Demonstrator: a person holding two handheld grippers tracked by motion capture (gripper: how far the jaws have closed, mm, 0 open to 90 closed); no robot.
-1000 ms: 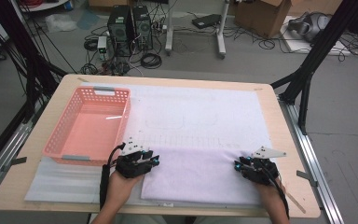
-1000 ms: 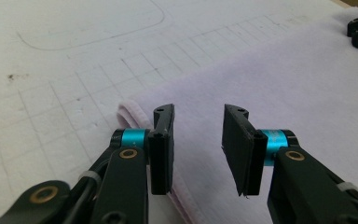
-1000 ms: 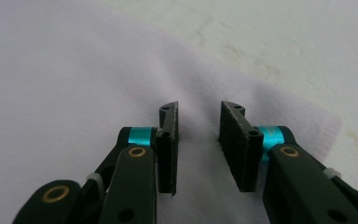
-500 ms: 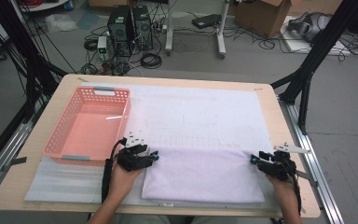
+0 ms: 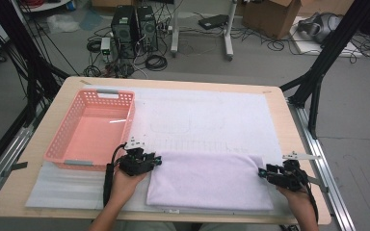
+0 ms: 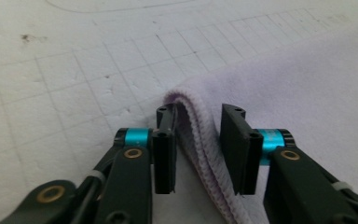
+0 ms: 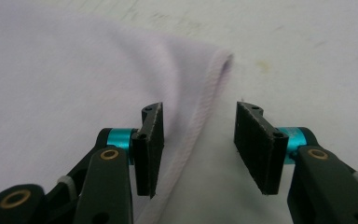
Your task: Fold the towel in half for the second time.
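A pale lilac towel (image 5: 207, 180) lies folded flat on the white mat at the near side of the table. My left gripper (image 5: 156, 161) is at its left far corner. In the left gripper view the jaws (image 6: 198, 149) straddle the folded, ribbed edge of the towel (image 6: 307, 84); they have just been closing and still stand a little apart. My right gripper (image 5: 261, 173) is at the towel's right edge. Its jaws (image 7: 198, 144) have just been opening, with the hem of the towel (image 7: 74, 70) between them and a clear gap beside the right pad.
A pink plastic basket (image 5: 65, 156) stands empty on the left, close to my left hand. The white gridded mat (image 5: 212, 115) covers most of the wooden table (image 5: 289, 125). Black frame legs, computers and cables stand on the floor beyond.
My right gripper has moved to the right, out to the towel's right edge, and its jaws stand wider. The left hand has stayed at the left corner. The towel lies as before.
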